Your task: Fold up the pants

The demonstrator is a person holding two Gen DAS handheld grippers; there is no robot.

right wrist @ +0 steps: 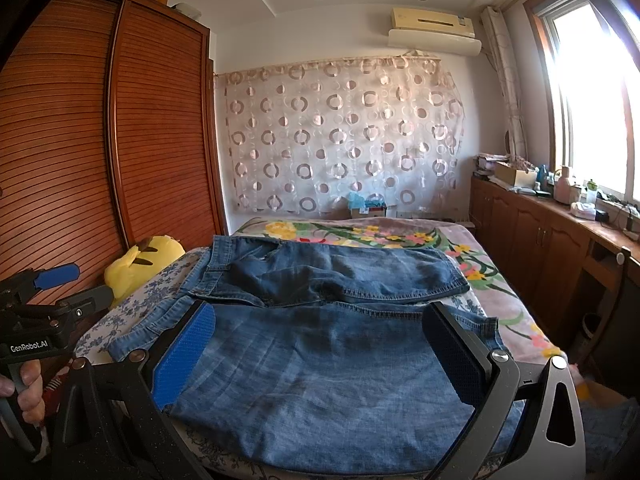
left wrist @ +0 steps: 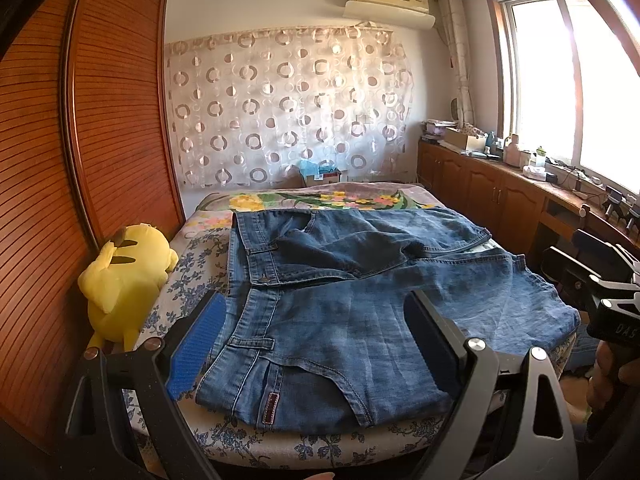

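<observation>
A pair of blue jeans (left wrist: 352,288) lies spread across the near end of the bed (left wrist: 224,436), waistband to the left, the legs running right. They also show in the right wrist view (right wrist: 320,344). My left gripper (left wrist: 316,344) is open and empty, just above the near waistband and seat. My right gripper (right wrist: 320,356) is open and empty, above the near leg. The far leg lies wrinkled behind. The left gripper shows at the left edge of the right wrist view (right wrist: 68,284), open. The right gripper's body shows at the right edge of the left wrist view.
A yellow plush toy (left wrist: 124,284) sits at the bed's left edge against a wooden wardrobe (left wrist: 80,140). A flowered blanket (left wrist: 320,200) covers the far bed. Wooden cabinets (left wrist: 500,192) with clutter run along the right under a window. A patterned curtain hangs behind.
</observation>
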